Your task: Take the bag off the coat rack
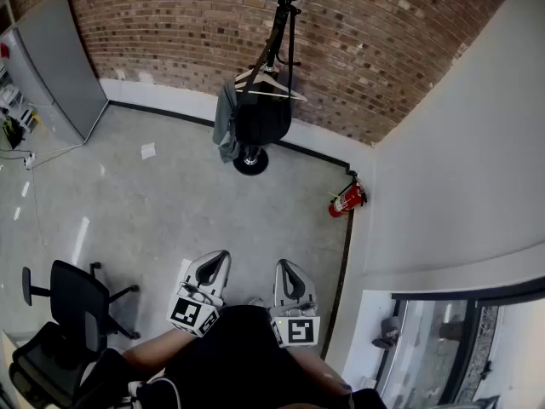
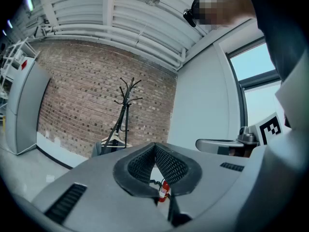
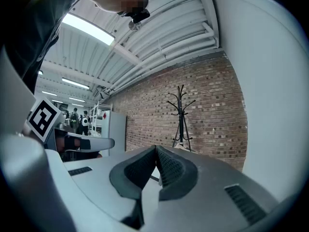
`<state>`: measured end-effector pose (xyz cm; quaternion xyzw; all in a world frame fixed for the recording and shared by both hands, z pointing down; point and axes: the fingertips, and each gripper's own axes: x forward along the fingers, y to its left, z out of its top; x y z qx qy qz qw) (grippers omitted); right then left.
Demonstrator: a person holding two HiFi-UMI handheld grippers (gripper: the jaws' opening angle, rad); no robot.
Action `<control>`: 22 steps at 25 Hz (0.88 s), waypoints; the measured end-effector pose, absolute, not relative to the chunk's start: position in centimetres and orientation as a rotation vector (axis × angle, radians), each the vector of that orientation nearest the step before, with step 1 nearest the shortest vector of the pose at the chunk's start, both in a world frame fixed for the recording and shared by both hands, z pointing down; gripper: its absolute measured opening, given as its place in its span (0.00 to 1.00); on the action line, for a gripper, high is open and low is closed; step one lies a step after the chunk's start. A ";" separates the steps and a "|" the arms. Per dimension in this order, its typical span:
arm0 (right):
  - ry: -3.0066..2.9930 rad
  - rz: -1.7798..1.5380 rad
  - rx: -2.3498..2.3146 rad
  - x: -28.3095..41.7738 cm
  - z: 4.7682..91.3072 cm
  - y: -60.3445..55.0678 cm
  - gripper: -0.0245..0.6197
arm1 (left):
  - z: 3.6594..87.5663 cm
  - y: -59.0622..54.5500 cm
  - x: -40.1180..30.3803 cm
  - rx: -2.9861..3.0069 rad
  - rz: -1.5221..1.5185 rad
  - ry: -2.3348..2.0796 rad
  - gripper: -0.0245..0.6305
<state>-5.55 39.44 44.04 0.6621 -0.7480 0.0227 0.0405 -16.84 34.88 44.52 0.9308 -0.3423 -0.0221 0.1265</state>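
Across the room, the bag (image 1: 260, 119) hangs untaken on the coat rack (image 1: 278, 24), with left hand-held gripper (image 1: 221, 256) and right hand-held gripper (image 1: 282, 267) closed and empty.

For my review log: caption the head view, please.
Left gripper and right gripper, both shut and empty, face the coat rack where the bag hangs.

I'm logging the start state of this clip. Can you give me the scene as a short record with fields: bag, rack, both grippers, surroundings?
bag: dark, hanging on the coat rack by its straps, beside a grey garment
coat rack: upright before the brick wall, well ahead of the person
left gripper: shut, empty, near the person's body
right gripper: shut, empty, beside the left one
surroundings: red fire extinguisher right of the rack; black office chair at the person's left
task stage: bag not yet touched
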 end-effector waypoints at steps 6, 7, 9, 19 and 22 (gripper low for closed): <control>-2.302 0.055 2.041 -5.5 44.1 39.6 0.07 | 44.4 35.1 -17.2 2.724 -0.078 -1.014 0.07; -2.305 0.055 2.042 -5.5 43.9 39.7 0.07 | 44.4 35.2 -17.3 2.721 -0.077 -1.019 0.07; -2.320 0.054 2.042 -5.6 43.6 40.0 0.07 | 44.2 35.5 -17.4 2.719 -0.074 -1.030 0.07; -2.360 0.055 2.020 -3.9 43.4 42.2 0.07 | 44.1 36.7 -17.0 2.692 -0.067 -1.139 0.07; -2.377 0.053 2.005 -2.9 43.6 42.8 0.07 | 44.1 37.3 -16.4 2.685 -0.064 -1.171 0.07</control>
